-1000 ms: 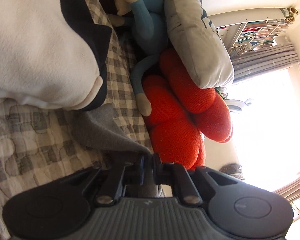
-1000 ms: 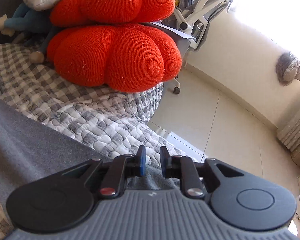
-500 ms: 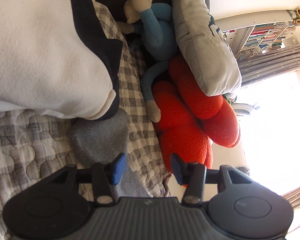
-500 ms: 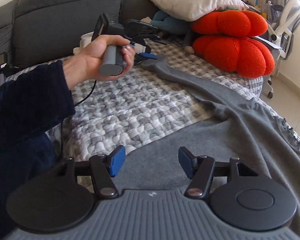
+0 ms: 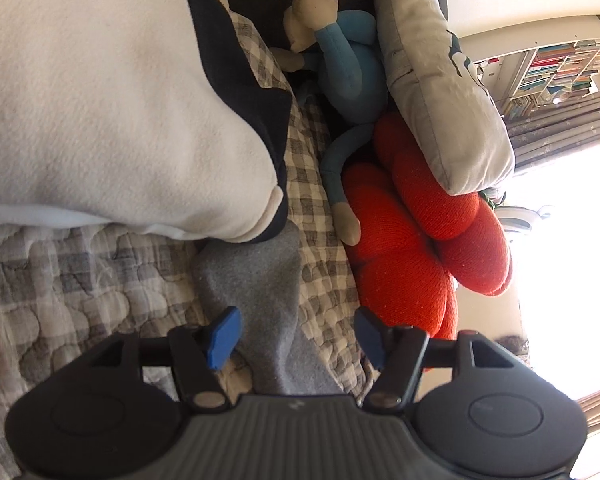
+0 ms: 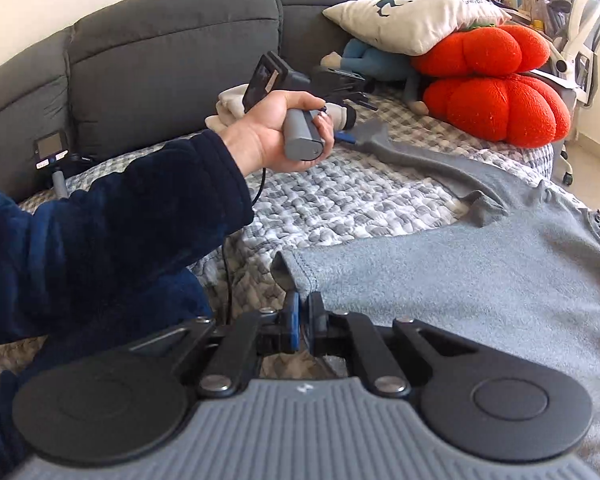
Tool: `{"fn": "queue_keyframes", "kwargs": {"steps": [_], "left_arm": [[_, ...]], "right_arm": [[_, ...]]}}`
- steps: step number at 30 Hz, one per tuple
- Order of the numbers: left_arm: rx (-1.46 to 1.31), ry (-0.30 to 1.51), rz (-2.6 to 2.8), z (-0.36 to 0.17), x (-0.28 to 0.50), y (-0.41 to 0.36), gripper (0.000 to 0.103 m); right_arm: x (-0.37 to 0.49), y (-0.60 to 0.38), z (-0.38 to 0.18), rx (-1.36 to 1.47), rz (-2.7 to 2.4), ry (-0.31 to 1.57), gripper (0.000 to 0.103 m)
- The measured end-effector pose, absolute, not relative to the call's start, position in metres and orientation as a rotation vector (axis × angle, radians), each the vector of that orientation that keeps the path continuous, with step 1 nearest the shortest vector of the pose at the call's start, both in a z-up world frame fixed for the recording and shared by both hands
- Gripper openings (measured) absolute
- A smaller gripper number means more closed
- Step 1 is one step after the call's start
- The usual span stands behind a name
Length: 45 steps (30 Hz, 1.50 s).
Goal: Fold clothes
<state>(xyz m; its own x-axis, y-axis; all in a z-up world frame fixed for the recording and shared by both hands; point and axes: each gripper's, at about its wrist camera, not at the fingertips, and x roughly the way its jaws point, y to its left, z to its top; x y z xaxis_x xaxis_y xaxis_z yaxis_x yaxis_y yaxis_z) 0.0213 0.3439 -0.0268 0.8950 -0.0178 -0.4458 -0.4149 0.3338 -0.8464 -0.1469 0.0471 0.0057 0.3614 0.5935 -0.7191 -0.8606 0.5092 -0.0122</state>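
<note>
A grey sweatshirt (image 6: 480,280) lies spread on the quilted sofa cover (image 6: 340,200). One long sleeve (image 6: 416,156) runs out toward the back of the sofa. My right gripper (image 6: 303,316) is shut on the sweatshirt's hem corner. In the left wrist view the sleeve's cuff end (image 5: 256,280) lies flat between my open left fingers, and my left gripper (image 5: 296,332) is empty just above it. The left gripper also shows in the right wrist view (image 6: 344,88), held in a hand over the cuff.
A folded white and dark garment (image 5: 112,100) lies just beyond the cuff. Two red pumpkin cushions (image 6: 496,92), a blue plush monkey (image 5: 340,92) and a pale pillow (image 6: 412,20) are piled at the sofa's far end. A small screen on a stand (image 6: 52,152) sits at left.
My left gripper opened and let go of the sleeve cuff, which now lies flat. My right gripper swung round from the sofa edge, opened, and has shut on the hem corner.
</note>
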Motion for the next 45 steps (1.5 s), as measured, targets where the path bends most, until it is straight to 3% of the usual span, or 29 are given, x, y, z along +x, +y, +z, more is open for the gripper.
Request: {"fn": "queue_keyframes", "kwargs": {"steps": [5, 9, 10, 11, 13, 16, 22, 23, 24, 25, 26, 27, 35, 42, 43, 45], "left_arm": [[-1.185, 0.444, 0.268, -0.026, 0.027, 0.34, 0.065], [-1.173, 0.435, 0.268, -0.019, 0.026, 0.337, 0.065], [-1.169, 0.433, 0.256, -0.016, 0.027, 0.334, 0.065], [-1.159, 0.433, 0.24, -0.012, 0.027, 0.329, 0.065], [-1.103, 0.447, 0.187, -0.001, 0.031, 0.314, 0.065], [-0.97, 0.497, 0.079, 0.017, 0.038, 0.28, 0.065], [-0.802, 0.614, -0.105, 0.03, 0.045, 0.201, 0.066], [-0.778, 0.628, -0.122, 0.029, 0.045, 0.191, 0.066], [-0.747, 0.645, -0.137, 0.027, 0.045, 0.18, 0.066], [-0.715, 0.661, -0.151, 0.026, 0.046, 0.169, 0.066], [-0.684, 0.677, -0.166, 0.024, 0.046, 0.158, 0.066], [-0.652, 0.693, -0.18, 0.022, 0.046, 0.147, 0.066], [-0.484, 0.764, -0.205, 0.011, 0.046, 0.103, 0.066], [-0.418, 0.806, -0.201, 0.002, 0.046, 0.089, 0.067], [-0.411, 0.808, -0.198, 0.001, 0.047, 0.088, 0.067], [-0.4, 0.809, -0.189, -0.001, 0.048, 0.086, 0.068]], "right_arm": [[-0.132, 0.04, -0.02, -0.401, 0.933, 0.787, 0.011], [-0.134, 0.024, -0.004, -0.253, 1.059, 0.754, 0.016], [-0.13, 0.016, 0.003, -0.22, 1.04, 0.729, 0.023], [-0.125, 0.006, 0.012, -0.181, 1.004, 0.699, 0.044], [-0.111, -0.019, 0.026, -0.115, 0.913, 0.644, 0.071], [-0.08, -0.077, 0.035, -0.061, 0.688, 0.596, 0.072], [-0.036, -0.218, -0.024, 0.211, 0.157, 0.779, 0.069], [-0.037, -0.23, -0.034, 0.247, 0.159, 0.804, 0.06], [-0.043, -0.233, -0.038, 0.233, 0.195, 0.799, 0.058], [-0.047, -0.232, -0.037, 0.198, 0.229, 0.792, 0.045], [-0.051, -0.231, -0.035, 0.195, 0.273, 0.798, 0.015], [-0.054, -0.232, -0.033, 0.213, 0.324, 0.805, 0.006], [-0.097, -0.243, 0.008, 0.257, 0.39, 0.644, 0.006], [-0.071, -0.253, -0.019, 0.27, 0.298, 0.771, 0.015], [-0.069, -0.259, -0.014, 0.287, 0.283, 0.743, 0.02], [-0.06, -0.265, -0.005, 0.243, 0.21, 0.67, 0.051]]}}
